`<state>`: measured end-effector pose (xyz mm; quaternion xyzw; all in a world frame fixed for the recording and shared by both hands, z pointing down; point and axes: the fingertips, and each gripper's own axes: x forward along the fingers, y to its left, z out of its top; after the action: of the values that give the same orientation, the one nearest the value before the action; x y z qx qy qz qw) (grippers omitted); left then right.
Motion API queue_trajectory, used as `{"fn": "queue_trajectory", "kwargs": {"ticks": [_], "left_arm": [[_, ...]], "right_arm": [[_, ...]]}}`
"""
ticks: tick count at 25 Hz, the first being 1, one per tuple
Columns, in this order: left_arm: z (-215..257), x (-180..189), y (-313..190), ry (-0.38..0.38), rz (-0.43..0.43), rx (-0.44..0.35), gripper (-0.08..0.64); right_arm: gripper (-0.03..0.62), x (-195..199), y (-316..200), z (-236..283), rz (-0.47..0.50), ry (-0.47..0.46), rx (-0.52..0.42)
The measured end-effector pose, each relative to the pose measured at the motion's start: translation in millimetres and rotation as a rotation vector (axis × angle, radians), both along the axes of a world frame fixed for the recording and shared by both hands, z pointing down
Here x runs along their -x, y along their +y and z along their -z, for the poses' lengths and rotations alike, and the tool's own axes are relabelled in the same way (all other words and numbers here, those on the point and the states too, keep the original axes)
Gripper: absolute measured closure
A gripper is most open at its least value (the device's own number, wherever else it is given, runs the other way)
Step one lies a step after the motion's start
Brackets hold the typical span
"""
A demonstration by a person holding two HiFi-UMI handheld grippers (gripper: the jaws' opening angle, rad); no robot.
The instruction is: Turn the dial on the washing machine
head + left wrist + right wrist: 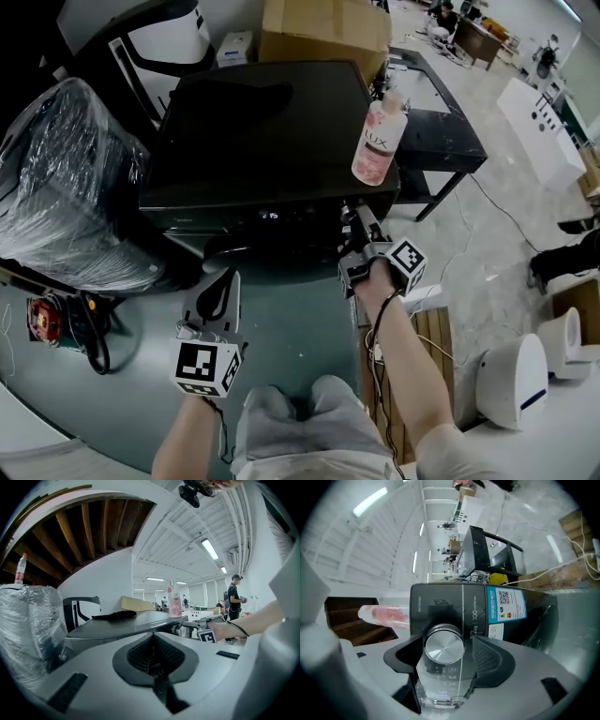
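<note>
The washing machine (262, 141), black, stood on the floor in front of the person. A pink bottle (379, 142) stood upright at the right edge of its lid. The dial (444, 648), a brushed-metal knob, sat on the front control panel towards the machine's right side, near a blue label (505, 604).

The right gripper (354, 217) was held up to that panel. Its fingers (490, 660) stood wide, one on either side of the dial, with no pad seen pressing on it.

The left gripper (221, 279) was held lower, clear of the machine. Its fingers (140, 656) were closed together with nothing between them.
</note>
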<state>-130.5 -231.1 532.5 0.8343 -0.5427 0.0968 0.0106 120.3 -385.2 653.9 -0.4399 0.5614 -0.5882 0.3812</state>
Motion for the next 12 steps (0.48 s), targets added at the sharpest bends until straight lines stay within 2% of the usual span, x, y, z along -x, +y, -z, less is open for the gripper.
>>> {"fn": "queue_trajectory", "kwargs": {"ticks": [6,8,10,12], "left_arm": [[-4.7,3.3,-0.7,-0.006,-0.008,0.010,0.540],[-6.6,3.5,-0.7,-0.007,-0.011,0.013,0.540],[-8.5,3.5,-0.3,-0.007,-0.014,0.017,0.540],[-9.9,3.3,0.0,-0.004,-0.017,0.023,0.540]], "right_arm": [[0.247,1.8,-5.2,-7.5,-0.038,-0.140,-0.002],[0.266,2.5,-6.0,-5.4,-0.041,-0.167,-0.020],[0.299,3.3,-5.8,-1.2,-0.029,-0.114,-0.033],[0.301,5.2,-5.6,2.3,-0.003,-0.023,-0.036]]}}
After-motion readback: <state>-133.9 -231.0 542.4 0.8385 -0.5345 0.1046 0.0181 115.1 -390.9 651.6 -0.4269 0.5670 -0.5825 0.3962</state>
